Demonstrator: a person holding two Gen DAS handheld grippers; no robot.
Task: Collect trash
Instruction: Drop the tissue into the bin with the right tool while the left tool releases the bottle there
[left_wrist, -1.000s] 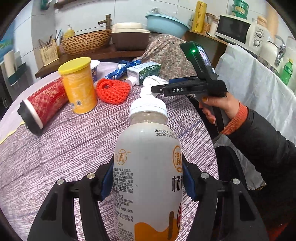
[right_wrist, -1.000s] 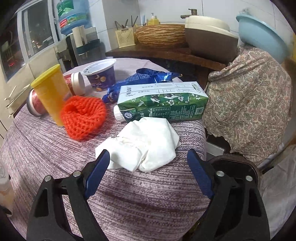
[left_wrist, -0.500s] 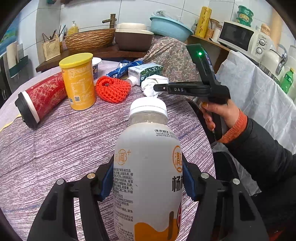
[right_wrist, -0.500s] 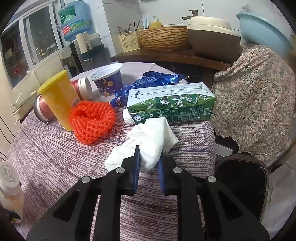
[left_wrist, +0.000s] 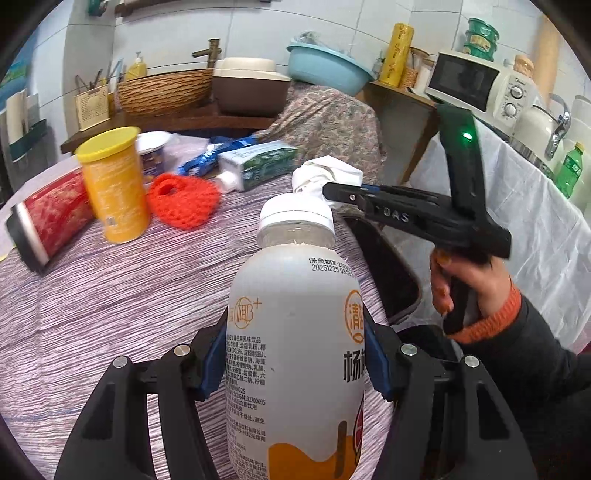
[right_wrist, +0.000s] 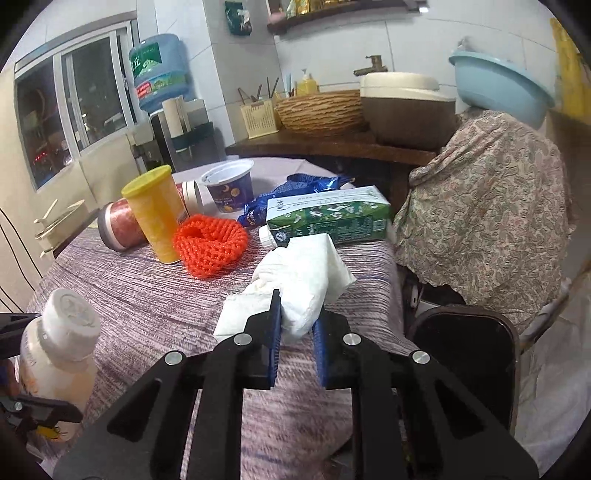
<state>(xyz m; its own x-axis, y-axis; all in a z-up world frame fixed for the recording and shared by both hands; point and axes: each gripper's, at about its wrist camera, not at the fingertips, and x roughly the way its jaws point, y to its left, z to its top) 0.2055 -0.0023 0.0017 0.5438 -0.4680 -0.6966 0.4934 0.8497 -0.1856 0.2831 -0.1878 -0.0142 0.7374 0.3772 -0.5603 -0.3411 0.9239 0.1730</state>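
My left gripper (left_wrist: 295, 365) is shut on a white drink bottle (left_wrist: 295, 332) with a white cap, held upright above the table's near edge; the bottle also shows in the right wrist view (right_wrist: 55, 354). My right gripper (right_wrist: 297, 321) is shut on a crumpled white tissue (right_wrist: 303, 273) and holds it lifted off the table; the left wrist view shows this gripper (left_wrist: 328, 190) with the tissue (left_wrist: 325, 173) at its tips. A dark bin (right_wrist: 469, 354) stands on the floor by the table's right edge, below and right of the tissue.
On the purple tablecloth (right_wrist: 147, 295) lie a green milk carton (right_wrist: 328, 218), an orange net (right_wrist: 210, 243), a yellow can (right_wrist: 157, 214), a red can on its side (right_wrist: 118, 225), a blue cup (right_wrist: 229, 188) and a blue wrapper (right_wrist: 291, 192). A cloth-covered unit (right_wrist: 487, 199) stands to the right.
My right gripper closed on the tissue and has lifted it off the table, back toward the bin side. My left gripper still holds the bottle and has shifted only a little.
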